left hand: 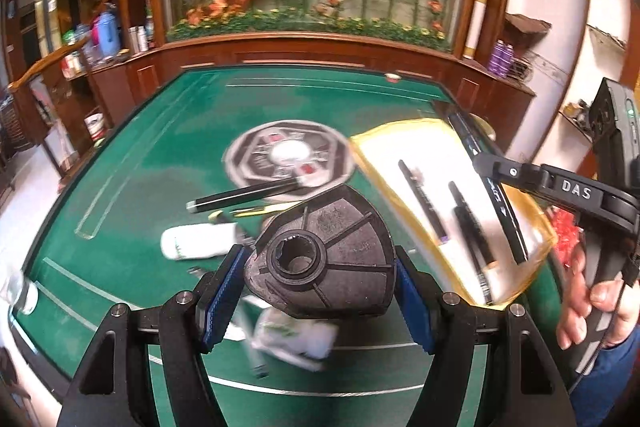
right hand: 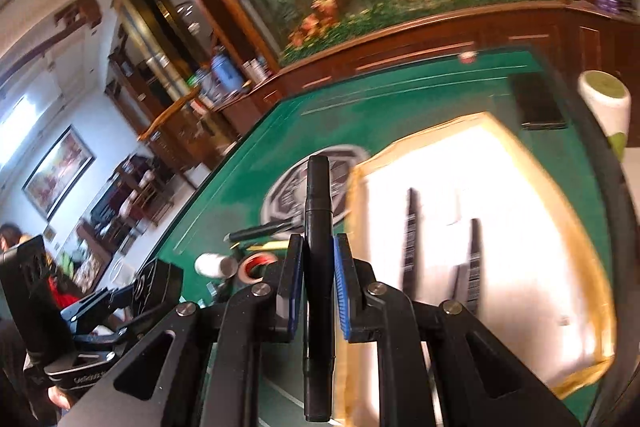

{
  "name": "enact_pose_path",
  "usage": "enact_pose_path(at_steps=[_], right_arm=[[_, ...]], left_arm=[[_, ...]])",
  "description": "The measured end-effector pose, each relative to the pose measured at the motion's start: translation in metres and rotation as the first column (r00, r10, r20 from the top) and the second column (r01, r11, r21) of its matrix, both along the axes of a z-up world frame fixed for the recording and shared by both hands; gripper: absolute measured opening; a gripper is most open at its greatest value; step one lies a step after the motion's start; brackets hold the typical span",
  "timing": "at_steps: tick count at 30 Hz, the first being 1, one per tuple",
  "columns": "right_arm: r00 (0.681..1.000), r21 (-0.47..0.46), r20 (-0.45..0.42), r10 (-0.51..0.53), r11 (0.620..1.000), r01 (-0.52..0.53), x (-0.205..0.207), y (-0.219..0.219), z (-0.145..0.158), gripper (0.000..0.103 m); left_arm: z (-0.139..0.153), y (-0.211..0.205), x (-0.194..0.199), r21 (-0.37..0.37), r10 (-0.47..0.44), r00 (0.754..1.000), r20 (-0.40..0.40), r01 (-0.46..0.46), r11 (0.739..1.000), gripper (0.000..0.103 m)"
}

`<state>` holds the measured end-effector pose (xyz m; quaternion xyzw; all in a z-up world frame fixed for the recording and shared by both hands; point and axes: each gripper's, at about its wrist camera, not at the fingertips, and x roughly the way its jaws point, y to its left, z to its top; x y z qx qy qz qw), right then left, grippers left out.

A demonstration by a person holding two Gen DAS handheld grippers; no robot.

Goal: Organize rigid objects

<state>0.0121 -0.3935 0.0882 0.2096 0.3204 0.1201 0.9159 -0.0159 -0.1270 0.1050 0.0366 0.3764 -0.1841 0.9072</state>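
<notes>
The left hand-held gripper [left hand: 320, 291] pinches a dark, rounded-triangular plastic piece with a central socket [left hand: 326, 255] between its blue pads, lifted above the green counter [left hand: 160, 147]. The right hand-held gripper [right hand: 316, 283] is pressed nearly together on a black marker pen [right hand: 318, 267], which stands upright between the fingers. At two o'clock from the left gripper lies a shallow white tray with a yellow rim [left hand: 448, 195], with two black pens [left hand: 424, 203] in it. At eleven o'clock, another black pen [left hand: 244, 195] rests on the felt, touching a round printed disc [left hand: 290, 157]; a white bottle [left hand: 198, 241] lies at ten o'clock, just beside the left pad.
</notes>
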Motion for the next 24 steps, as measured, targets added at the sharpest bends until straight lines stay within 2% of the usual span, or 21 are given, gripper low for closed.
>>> enact_pose_path(at_steps=[8, 16, 24], right_arm=[[0.985, -0.032, -0.061, -0.159, 0.987, 0.157, 0.002, -0.054, -0.020, 0.014], [0.964, -0.083, -0.161, -0.210, 0.977, 0.199, 0.009, -0.069, -0.041, 0.014], [0.940, -0.139, -0.245, -0.237, 0.968, 0.208, 0.016, -0.072, -0.059, 0.014]], left_arm=[[0.000, -0.075, 0.009, -0.027, -0.140, 0.989, -0.048, 0.139, 0.990, 0.074], [-0.037, -0.146, 0.012, 0.018, -0.238, 0.963, -0.129, 0.243, 0.970, 0.074], [-0.060, -0.169, 0.006, 0.063, -0.274, 0.948, -0.162, 0.287, 0.956, 0.074]])
